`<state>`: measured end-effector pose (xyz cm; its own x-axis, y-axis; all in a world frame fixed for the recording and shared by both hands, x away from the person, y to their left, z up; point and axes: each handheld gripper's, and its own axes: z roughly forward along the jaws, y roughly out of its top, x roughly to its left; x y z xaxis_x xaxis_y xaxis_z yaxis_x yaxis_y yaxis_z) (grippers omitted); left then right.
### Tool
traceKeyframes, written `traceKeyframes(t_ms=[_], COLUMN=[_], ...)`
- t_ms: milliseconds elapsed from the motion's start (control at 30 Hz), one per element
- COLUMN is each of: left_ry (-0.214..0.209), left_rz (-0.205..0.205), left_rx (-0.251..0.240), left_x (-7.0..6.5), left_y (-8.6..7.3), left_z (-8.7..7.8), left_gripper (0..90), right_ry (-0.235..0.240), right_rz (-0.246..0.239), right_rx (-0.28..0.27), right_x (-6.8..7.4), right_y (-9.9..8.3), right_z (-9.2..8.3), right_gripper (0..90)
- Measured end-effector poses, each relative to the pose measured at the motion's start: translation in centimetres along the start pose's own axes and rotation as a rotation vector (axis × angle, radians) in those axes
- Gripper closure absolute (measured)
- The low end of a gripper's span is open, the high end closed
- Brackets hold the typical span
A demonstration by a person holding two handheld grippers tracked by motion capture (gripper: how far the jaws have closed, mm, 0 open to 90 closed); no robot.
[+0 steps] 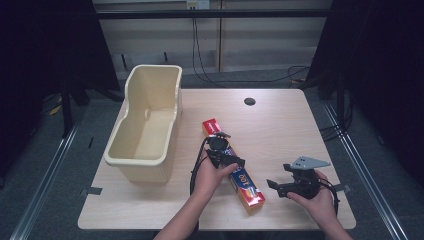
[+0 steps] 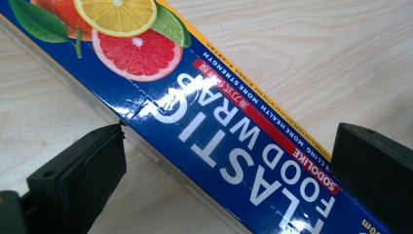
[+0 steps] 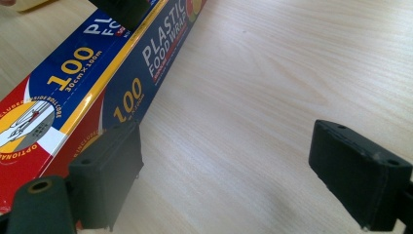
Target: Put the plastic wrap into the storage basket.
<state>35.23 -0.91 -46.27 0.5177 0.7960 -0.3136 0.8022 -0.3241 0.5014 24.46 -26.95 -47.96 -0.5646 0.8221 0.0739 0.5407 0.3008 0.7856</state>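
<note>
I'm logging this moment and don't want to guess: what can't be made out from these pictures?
- Plastic wrap box: both ends cut off by the left gripper view's edges; in the high view the left tool covers its middle.
- Whether the left tool's jaws touch the box: not clear.
- Small print on the box: too small.
- Cream tub: its near wall hides part of the floor inside.

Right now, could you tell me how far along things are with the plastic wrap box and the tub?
Nothing looks done: the cream tub holds nothing. In hand: the left gripper is open astride the plastic wrap box, lying flat on the table. The right gripper waits open beside it. Gripping and lifting probably remain.
</note>
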Motion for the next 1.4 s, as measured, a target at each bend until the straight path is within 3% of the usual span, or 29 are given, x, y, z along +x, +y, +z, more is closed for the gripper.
traceKeyframes(t_ms=[500, 767, 1000, 1233, 1400], left_ry=[0.009, 0.044, 0.030, 0.054, 0.077], left_rz=[-0.033, -0.031, -0.039, -0.017, -0.003], left_rx=[0.004, 0.020, 0.039, 0.090, 0.131], left_x=[-0.6, -1.0, -0.7, -0.5, 0.3], left_y=[1.1, 1.4, 1.6, 2.0, 2.2], left_z=[1.0, 1.4, 1.5, 0.9, 0.0], left_gripper=[0.0, 0.0, 1.0, 6.7, 18.0], right_ry=[0.005, 0.006, 0.004, 0.000, 0.003], right_rz=[0.010, 0.017, 0.020, 0.019, 0.020], right_rx=[-0.007, -0.012, -0.014, -0.021, -0.021], right_x=[-0.1, -0.2, -0.2, -0.4, -0.5], right_y=[0.0, 0.1, 0.1, 0.0, 0.0], right_z=[-0.1, -0.2, -0.3, -0.5, -0.6], right_gripper=[12.2, 12.0, 12.1, 12.3, 12.2])
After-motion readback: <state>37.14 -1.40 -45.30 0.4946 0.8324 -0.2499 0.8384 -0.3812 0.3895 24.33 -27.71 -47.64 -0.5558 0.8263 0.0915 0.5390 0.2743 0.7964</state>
